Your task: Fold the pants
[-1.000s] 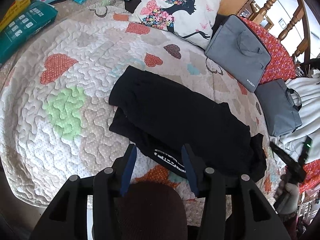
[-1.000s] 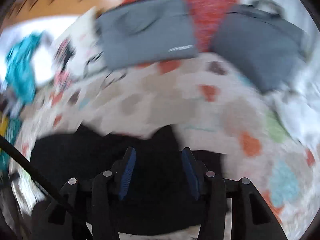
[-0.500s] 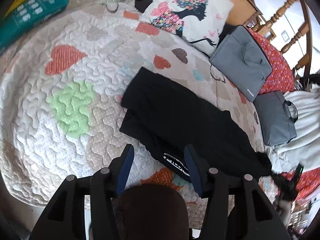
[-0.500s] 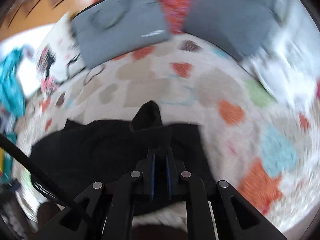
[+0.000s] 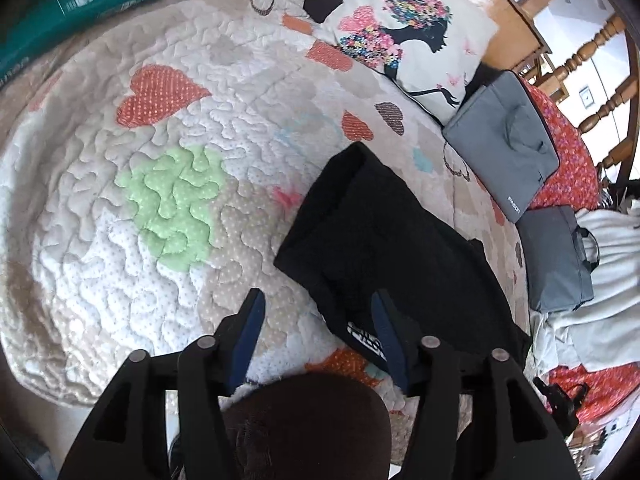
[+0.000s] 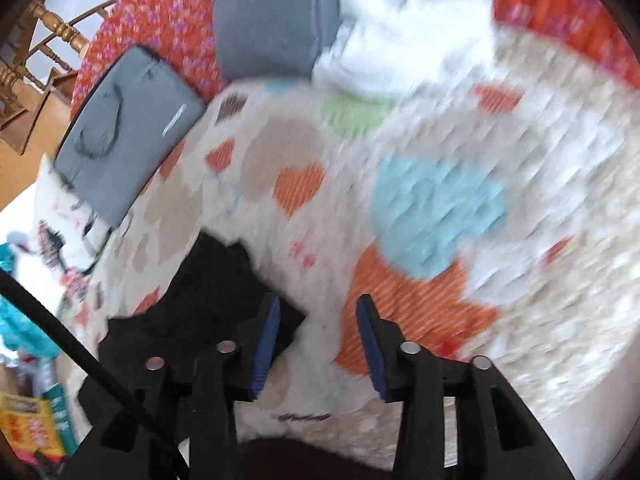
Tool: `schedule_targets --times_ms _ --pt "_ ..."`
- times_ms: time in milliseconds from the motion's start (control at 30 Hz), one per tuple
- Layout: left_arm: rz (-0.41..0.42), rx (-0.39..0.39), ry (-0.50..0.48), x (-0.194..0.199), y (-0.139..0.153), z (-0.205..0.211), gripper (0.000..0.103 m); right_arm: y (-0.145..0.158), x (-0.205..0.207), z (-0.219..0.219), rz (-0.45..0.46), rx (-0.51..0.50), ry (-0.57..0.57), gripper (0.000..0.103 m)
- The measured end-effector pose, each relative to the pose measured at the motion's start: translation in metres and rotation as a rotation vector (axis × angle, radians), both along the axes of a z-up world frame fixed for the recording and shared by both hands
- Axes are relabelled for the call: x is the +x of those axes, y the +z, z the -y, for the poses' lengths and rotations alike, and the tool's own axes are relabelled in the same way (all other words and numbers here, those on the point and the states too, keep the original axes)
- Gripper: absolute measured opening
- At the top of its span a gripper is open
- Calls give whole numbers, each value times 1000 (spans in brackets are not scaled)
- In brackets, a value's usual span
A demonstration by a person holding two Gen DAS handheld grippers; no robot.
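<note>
The black pants [image 5: 384,248] lie folded in a long strip on the heart-patterned quilt [image 5: 172,184], with a white logo near my side. My left gripper [image 5: 318,324] is open and empty, hovering above the quilt at the pants' near left edge. In the blurred right wrist view, the pants [image 6: 208,292] lie at lower left. My right gripper [image 6: 318,328] is open and empty, above the quilt [image 6: 432,208] just right of the pants' end.
A printed cushion [image 5: 404,40], two grey laptop bags [image 5: 508,140] [image 5: 556,256] and white cloth [image 5: 608,272] lie at the quilt's far and right sides. A teal box [image 5: 80,4] sits at upper left. A wooden chair [image 5: 576,40] stands beyond.
My right gripper was shut on the pants half a second ago; it has opened, let go and swung right. My left gripper shifted left, so the pants sit more to its right.
</note>
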State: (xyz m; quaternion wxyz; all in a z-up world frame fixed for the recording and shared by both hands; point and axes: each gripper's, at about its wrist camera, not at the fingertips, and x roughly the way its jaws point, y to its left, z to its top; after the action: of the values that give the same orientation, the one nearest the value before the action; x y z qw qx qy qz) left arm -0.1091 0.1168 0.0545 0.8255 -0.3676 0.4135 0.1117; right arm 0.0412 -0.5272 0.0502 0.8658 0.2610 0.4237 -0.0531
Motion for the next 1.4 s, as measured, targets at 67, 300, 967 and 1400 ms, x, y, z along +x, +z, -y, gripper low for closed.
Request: schedule_targets --times_ms 67,300,967,1400 --pt "-13 5 -5 11 -8 -5 57 14 2 -13 29 -41 44 52" --pt "-48 54 -116 70 -35 -10 66 32 37 -103 52 -80 360 52" --pt "-109 146 -240 49 -39 22 39 -12 176 -404 -137 -284 1106 8" --pt "-58 44 -230 38 -38 9 43 13 228 -394 -57 -306 844 7"
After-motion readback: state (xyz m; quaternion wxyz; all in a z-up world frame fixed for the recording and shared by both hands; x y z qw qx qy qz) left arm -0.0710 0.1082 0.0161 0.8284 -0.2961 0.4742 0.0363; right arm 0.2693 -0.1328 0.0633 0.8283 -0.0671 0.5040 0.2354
